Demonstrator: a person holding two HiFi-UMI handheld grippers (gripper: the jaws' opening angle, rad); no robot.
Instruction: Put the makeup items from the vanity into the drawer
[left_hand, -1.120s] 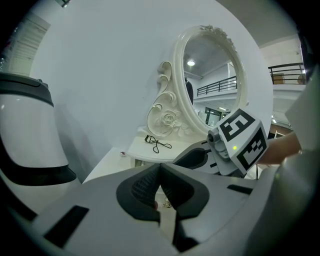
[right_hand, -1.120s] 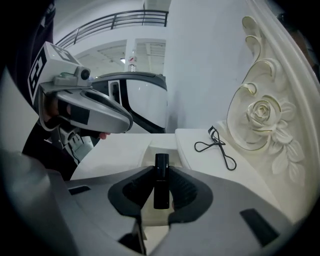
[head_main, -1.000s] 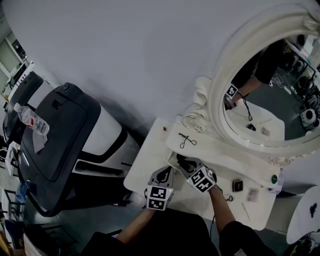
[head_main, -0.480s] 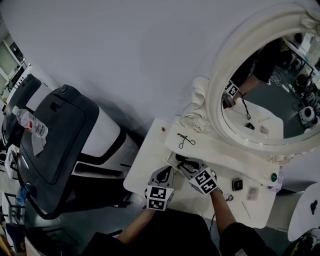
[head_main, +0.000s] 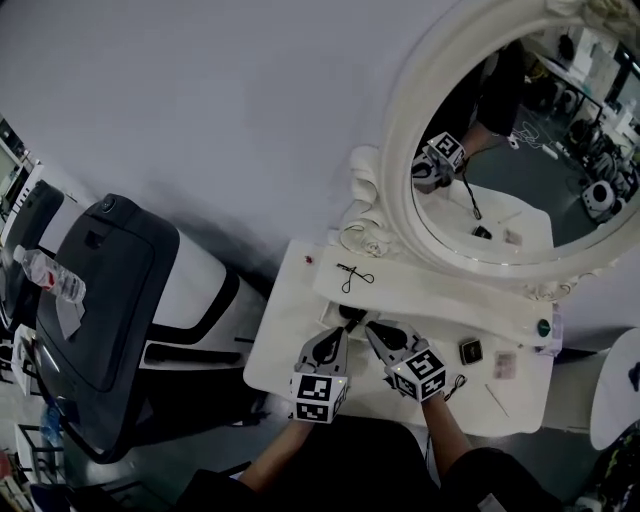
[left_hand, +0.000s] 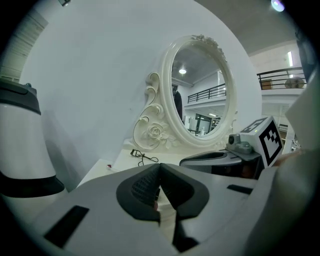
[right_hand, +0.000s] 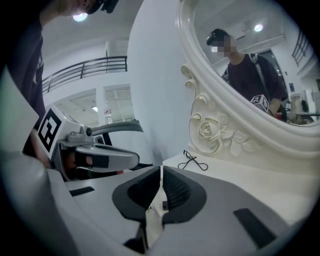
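Left gripper (left_hand: 159, 172): your jaws are pressed together with nothing between the pads. It hangs over the vanity table (head_main: 275, 345) near the front edge, pointing toward the mirror (head_main: 500, 150).

Right gripper (right_hand: 161, 176): your jaws have just been closing and now stand together, with only a thin slit between the pads and nothing caught in it. It sits just beside the left gripper, on the side nearer the middle of the table, and also points at the mirror.

Eyelash curler (head_main: 352, 277): it lies flat on the raised shelf (head_main: 430, 300) under the mirror, near the shelf's left end and well apart from both grippers. Its long axis slants across the shelf. The clamp end is toward the back left and the looped handles splay toward the shelf's front edge.

Drawer (head_main: 343, 318): it is pulled out from the front of the shelf, below the curler and just ahead of your two sets of jaws. Something dark shows inside, but you cannot tell which item it is.

Right half of the table: a dark square compact (head_main: 472, 351) and a pale flat palette (head_main: 505, 365) lie side by side. A thin stick (head_main: 495, 400) lies slantwise near the front edge.

Shelf's right end: a green-capped item (head_main: 543, 327).

Table's back left corner: a small red thing (head_main: 308, 260).
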